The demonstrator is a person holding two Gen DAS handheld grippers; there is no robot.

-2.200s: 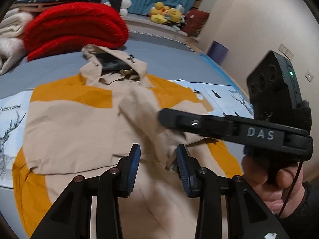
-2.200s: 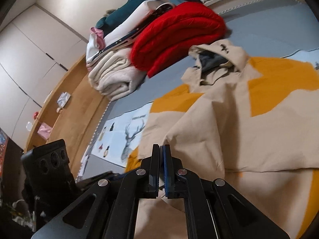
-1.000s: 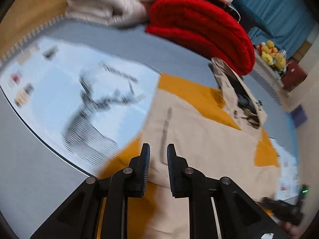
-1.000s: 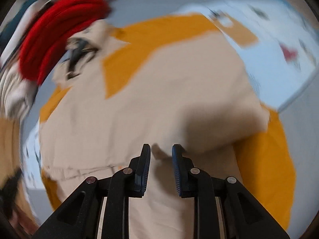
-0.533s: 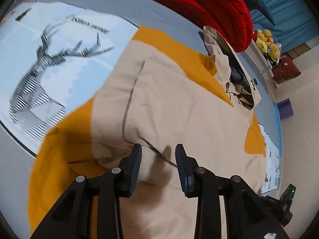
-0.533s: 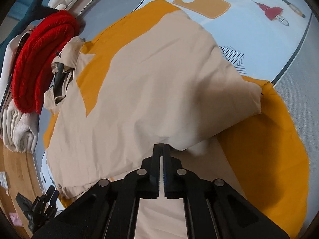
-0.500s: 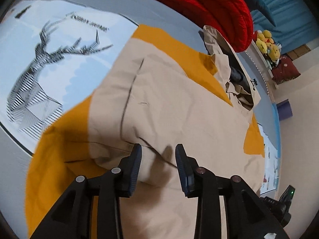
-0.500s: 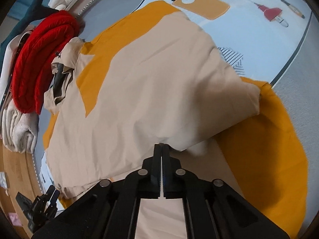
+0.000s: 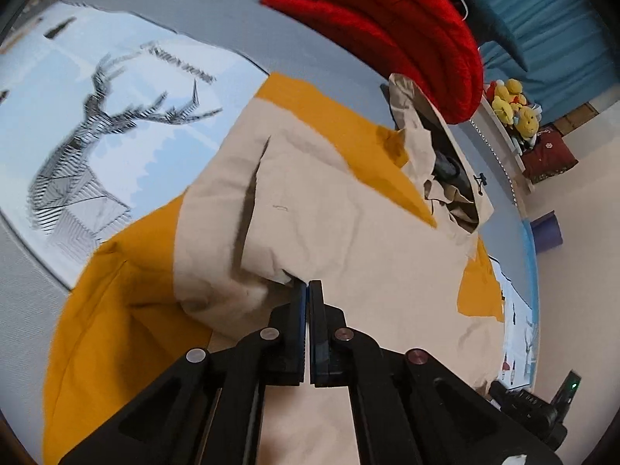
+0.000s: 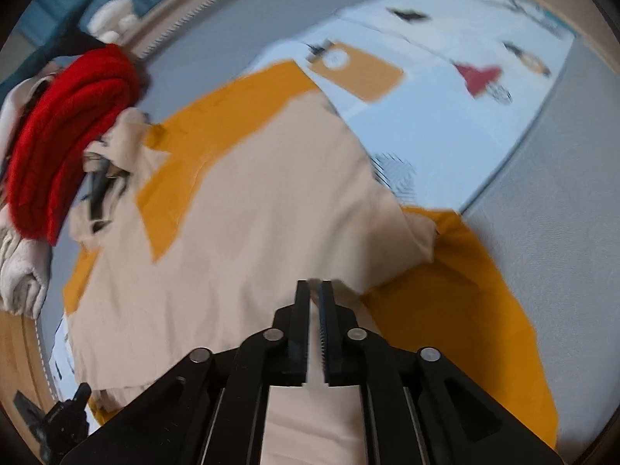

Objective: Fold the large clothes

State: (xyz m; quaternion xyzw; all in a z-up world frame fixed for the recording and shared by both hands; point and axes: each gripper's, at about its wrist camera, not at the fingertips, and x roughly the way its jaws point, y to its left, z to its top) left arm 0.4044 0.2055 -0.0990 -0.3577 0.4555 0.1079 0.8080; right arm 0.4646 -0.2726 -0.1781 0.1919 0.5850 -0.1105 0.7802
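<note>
Hoodie (image 9: 348, 232) | left tongs (image 9: 309, 290) clenched on it; right tongs (image 10: 314, 290) nearly closed, grip unclear

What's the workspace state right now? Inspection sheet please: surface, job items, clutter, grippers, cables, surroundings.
Surface: grey bed cover with a pale blue deer-print sheet on it.
Job's things: beige and orange hooded jacket lies spread flat, sleeves folded inward, hood towards the red blanket.
Clutter: folded red blanket; cream bedding beside it; yellow plush toys on the ledge.
Grippers: left gripper shut on a beige jacket fold; right gripper nearly closed on the jacket's beige edge, a thin gap showing, view blurred.
Cables: nothing seen.
Surroundings: teal curtain, cream wall, wooden floor edge.
</note>
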